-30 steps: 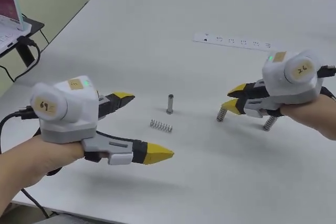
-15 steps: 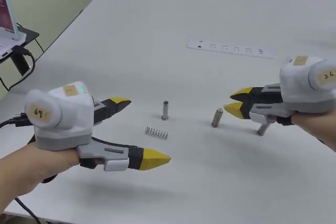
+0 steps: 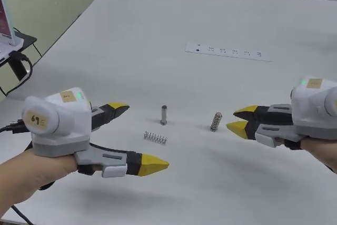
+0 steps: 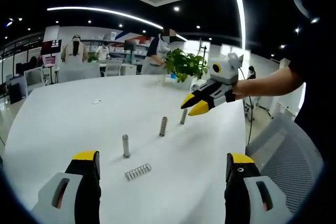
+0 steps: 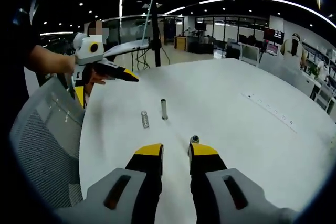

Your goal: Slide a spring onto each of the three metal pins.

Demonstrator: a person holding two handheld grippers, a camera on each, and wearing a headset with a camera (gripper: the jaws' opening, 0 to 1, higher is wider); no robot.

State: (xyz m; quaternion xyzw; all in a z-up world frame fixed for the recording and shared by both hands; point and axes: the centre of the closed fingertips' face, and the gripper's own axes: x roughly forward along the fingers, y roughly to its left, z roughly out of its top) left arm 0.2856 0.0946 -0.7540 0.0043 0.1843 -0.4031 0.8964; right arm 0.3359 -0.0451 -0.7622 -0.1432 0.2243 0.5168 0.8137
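While I watch the head view, my left gripper (image 3: pixel 147 136) gapes wide over the loose spring (image 3: pixel 155 138), which lies just near of the bare pin (image 3: pixel 164 115). My right gripper (image 3: pixel 231 119), jaws slightly apart and empty, hovers right of a sprung pin (image 3: pixel 216 121). The left gripper view adds a second sprung pin (image 4: pixel 183 116) farther off. In the right gripper view, my narrow-gapped jaws point toward the bare pin.

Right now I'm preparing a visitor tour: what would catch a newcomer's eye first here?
Two white handheld grippers with yellow-tipped black jaws stand out: the left gripper spread wide at near left, the right gripper narrowly open at right. Between them on the white table, a bare upright metal pin stands beside a loose coil spring lying flat, with a spring-covered pin just ahead of the right gripper's jaws.
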